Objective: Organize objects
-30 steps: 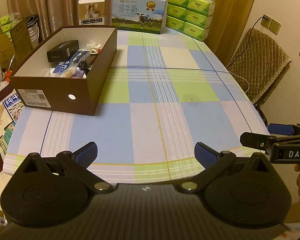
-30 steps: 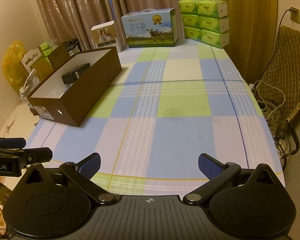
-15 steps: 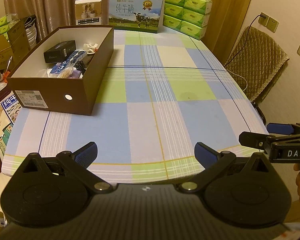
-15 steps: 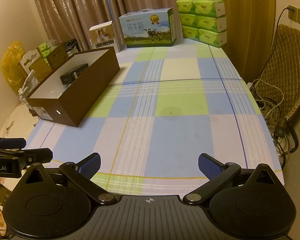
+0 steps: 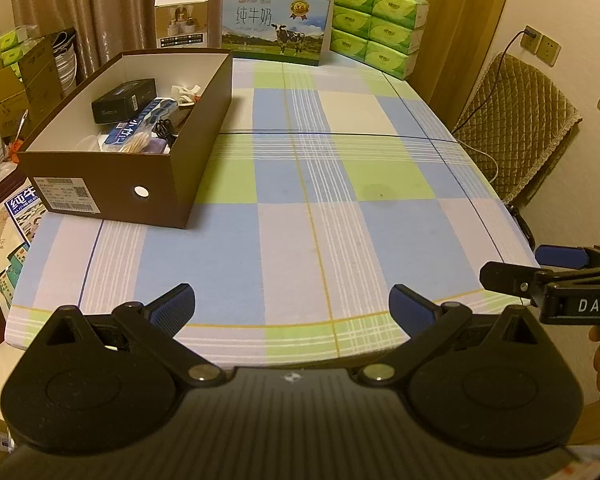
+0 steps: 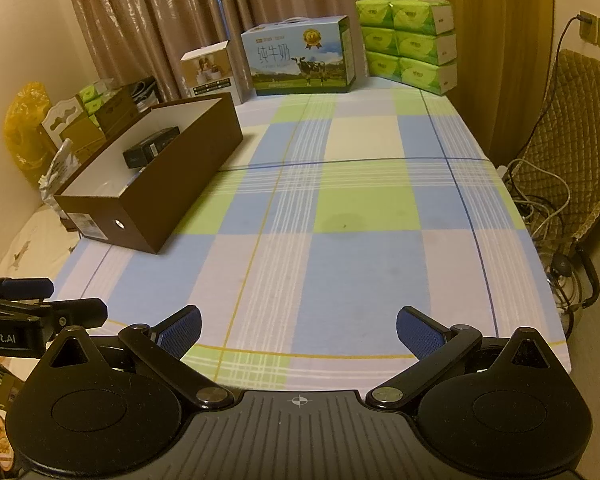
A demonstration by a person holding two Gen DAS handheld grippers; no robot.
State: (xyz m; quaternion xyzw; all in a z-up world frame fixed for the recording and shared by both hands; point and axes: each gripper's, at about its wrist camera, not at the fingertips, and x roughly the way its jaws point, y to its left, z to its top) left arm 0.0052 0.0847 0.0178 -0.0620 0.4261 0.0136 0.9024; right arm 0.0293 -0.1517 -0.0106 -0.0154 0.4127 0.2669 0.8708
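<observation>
Our fingers stand spread wide on both sides: the left gripper (image 5: 291, 307) and the right gripper (image 6: 299, 329) hang empty over the near edge of the table with the blue, green and white checked cloth (image 5: 340, 208), side by side and apart, blue pads gaping. On the left part of that cloth we see the open brown cardboard shoebox (image 5: 148, 176), and inside it a black rectangular box (image 5: 123, 101), a blue-and-white printed packet (image 5: 140, 126), a tangle of black cord (image 5: 165, 129) and a crumpled white scrap (image 5: 185, 92). At the far end stand a blue milk carton with a cow picture (image 5: 275, 24), a small white product box (image 5: 181, 20) and a stack of green tissue packs (image 5: 378, 12). A brown quilted chair (image 5: 516, 128) sits to the right
</observation>
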